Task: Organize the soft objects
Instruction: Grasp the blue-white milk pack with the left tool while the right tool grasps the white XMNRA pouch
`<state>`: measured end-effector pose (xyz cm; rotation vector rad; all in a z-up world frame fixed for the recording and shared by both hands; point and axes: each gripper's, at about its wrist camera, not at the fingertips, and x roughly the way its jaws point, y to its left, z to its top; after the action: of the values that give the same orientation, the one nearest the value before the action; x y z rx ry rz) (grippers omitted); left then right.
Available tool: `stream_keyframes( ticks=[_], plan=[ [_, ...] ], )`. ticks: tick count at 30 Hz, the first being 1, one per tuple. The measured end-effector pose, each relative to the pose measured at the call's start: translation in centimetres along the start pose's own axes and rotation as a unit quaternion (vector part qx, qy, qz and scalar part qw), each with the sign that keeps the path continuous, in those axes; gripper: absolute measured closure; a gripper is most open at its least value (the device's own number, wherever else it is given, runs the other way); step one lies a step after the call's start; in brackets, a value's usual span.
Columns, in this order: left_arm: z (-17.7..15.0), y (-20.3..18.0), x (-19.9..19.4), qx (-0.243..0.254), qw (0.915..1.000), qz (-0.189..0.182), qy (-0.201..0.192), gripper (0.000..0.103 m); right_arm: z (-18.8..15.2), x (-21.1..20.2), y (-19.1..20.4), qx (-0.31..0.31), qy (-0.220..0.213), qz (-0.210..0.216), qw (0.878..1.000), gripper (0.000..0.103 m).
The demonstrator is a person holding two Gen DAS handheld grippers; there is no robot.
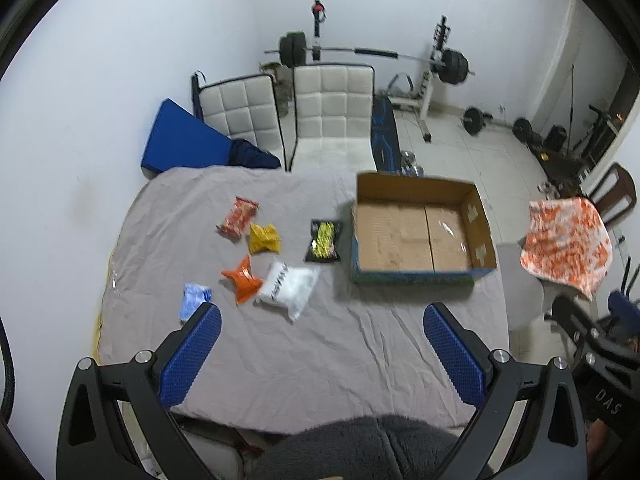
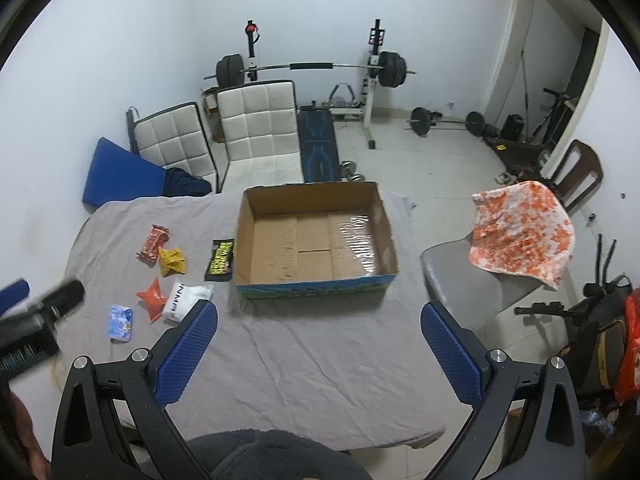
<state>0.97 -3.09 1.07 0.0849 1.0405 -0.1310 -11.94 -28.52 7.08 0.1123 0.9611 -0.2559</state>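
Several soft packets lie on the grey-covered table (image 1: 320,360): a red one (image 1: 238,217), a yellow one (image 1: 264,238), an orange one (image 1: 243,279), a white one (image 1: 289,286), a light blue one (image 1: 195,301) and a black-and-yellow one (image 1: 325,241). An empty open cardboard box (image 1: 420,236) stands to their right. It also shows in the right wrist view (image 2: 316,240). My left gripper (image 1: 320,352) is open and empty, above the table's near edge. My right gripper (image 2: 318,352) is open and empty, in front of the box.
Two white padded chairs (image 1: 332,108) and a blue mat (image 1: 182,140) stand behind the table. A barbell rack (image 1: 372,54) and weights fill the back. A grey chair with an orange-white cloth (image 2: 524,232) stands right of the table.
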Motion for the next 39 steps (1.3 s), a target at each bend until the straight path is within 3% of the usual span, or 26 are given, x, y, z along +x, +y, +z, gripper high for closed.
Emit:
stream_keyframes(
  ticks=[6,12,14,19,26,34,39],
  plan=[
    [3.0,6.5,1.2,-0.052,0.9971,0.037,-0.041,0.0,1.9,5.9,3.4,-0.03,0.037,0.051,0.998,0.0],
    [2.9,14.4,6.3,-0.111,0.9913,0.071,-0.005,0.0,2.3,15.5,12.5,-0.146,0.102,0.104,0.978,0.0],
    [2.2,16.5,8.7,-0.119,0.9885,0.092,0.017,0.0,1.9,19.0,16.3,-0.197,0.122,0.114,0.966,0.0],
    [0.1,20.9,15.4,-0.126,0.9826,0.105,0.087,0.0,0.4,26.6,24.7,-0.303,0.157,0.137,0.93,0.0],
    [-2.8,25.6,25.9,-0.127,0.9697,0.105,0.18,0.0,-3.7,36.1,33.6,-0.435,0.2,0.12,0.87,0.0],
    [-5.8,28.8,36.3,-0.121,0.9518,0.084,0.269,0.0,-8.7,42.5,37.6,-0.504,0.27,0.115,0.812,0.0],
    [-7.2,30.0,40.4,-0.116,0.9443,0.066,0.301,0.0,-10.5,45.0,38.7,-0.521,0.29,0.105,0.796,0.0]
  ],
)
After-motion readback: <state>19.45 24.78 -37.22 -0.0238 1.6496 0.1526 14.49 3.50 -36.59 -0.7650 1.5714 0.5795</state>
